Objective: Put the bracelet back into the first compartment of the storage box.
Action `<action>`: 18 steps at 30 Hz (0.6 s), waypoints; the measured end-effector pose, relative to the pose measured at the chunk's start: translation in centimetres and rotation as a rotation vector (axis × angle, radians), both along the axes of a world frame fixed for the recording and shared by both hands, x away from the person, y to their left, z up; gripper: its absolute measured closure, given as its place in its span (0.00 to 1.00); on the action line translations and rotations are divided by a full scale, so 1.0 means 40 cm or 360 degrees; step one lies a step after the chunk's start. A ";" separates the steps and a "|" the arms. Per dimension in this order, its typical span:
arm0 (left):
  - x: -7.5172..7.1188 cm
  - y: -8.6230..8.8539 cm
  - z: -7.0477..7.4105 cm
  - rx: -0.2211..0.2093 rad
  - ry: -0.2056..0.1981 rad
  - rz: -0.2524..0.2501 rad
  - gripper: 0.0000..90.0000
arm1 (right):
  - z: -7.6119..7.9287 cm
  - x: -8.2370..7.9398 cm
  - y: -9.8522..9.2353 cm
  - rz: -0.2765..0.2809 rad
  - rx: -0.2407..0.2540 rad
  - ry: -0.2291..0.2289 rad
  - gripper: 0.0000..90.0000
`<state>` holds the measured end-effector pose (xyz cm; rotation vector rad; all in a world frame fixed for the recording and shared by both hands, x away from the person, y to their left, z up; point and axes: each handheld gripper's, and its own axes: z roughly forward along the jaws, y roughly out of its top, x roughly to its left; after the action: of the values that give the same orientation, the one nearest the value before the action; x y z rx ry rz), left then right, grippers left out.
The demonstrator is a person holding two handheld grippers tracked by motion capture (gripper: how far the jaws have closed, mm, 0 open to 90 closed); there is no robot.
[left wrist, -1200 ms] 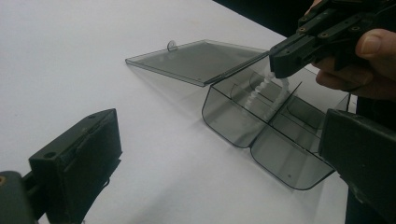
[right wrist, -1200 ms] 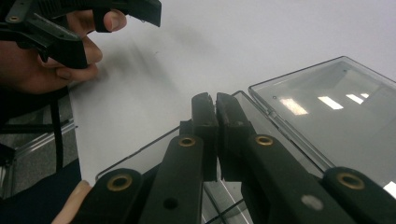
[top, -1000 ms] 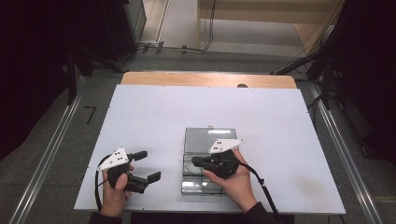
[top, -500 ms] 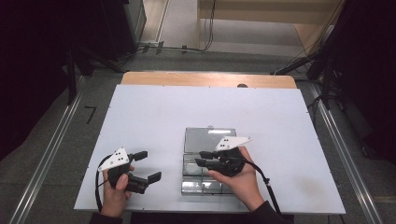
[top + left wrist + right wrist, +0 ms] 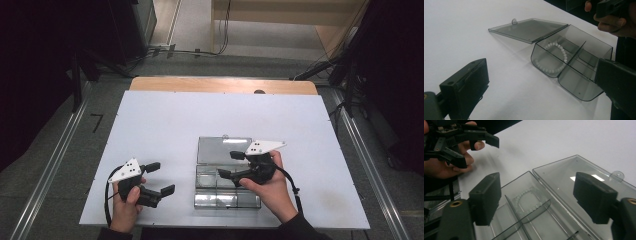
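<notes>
A clear divided box (image 5: 227,190) lies open near the tabletop's (image 5: 165,125) front edge, lid (image 5: 223,149) flat behind it; a white bead bracelet (image 5: 552,58) sits in one compartment. Left gripper (image 5: 156,178) beside it, fingers spread, empty. Right gripper (image 5: 229,164) hovers over the box, fingers spread, empty.

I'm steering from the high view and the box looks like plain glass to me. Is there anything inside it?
Observer: Yes, a white bead bracelet lies in one compartment of the clear box.
Operator: Is the lid in the way?
Observer: No, the lid lies flat open on the table, hinged to the box.
Operator: Is my right hand-held gripper holding something?
Observer: No, the right hand-held gripper is open over the box, with nothing between its jaws.
</notes>
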<state>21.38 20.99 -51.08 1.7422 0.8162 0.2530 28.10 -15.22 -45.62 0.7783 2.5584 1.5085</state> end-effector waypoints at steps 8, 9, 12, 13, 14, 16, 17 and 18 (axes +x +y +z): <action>0.012 -0.013 -0.005 0.0015 0.0014 0.0005 0.00 | 0.007 0.017 -0.032 0.0021 -0.0021 0.0035 0.09; 0.013 -0.015 -0.006 0.0024 0.0016 0.0005 0.00 | 0.006 0.020 -0.038 0.0019 -0.0021 0.0040 0.09; 0.018 -0.017 -0.010 0.0021 0.0024 0.0010 0.00 | 0.003 0.033 -0.054 0.0006 0.0004 0.0067 0.08; 0.019 -0.018 -0.011 0.0014 0.0025 0.0015 0.00 | 0.002 0.037 -0.058 0.0000 0.0010 0.0075 0.08; 0.021 -0.019 -0.011 0.0011 0.0026 0.0017 0.00 | 0.000 0.041 -0.062 0.0000 0.0019 0.0083 0.08; 0.025 -0.022 -0.015 0.0001 0.0033 0.0017 0.00 | -0.002 0.048 -0.069 0.0007 0.0020 0.0089 0.07; 0.027 -0.024 -0.018 0.0001 0.0039 0.0014 0.00 | -0.004 0.052 -0.073 0.0009 0.0022 0.0091 0.05; 0.029 -0.027 -0.020 -0.0006 0.0044 0.0014 0.00 | -0.007 0.056 -0.077 0.0020 0.0026 0.0099 0.04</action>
<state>22.54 19.93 -51.87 1.7425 0.8438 0.2338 30.35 -18.29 -45.90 0.8255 2.6029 1.5349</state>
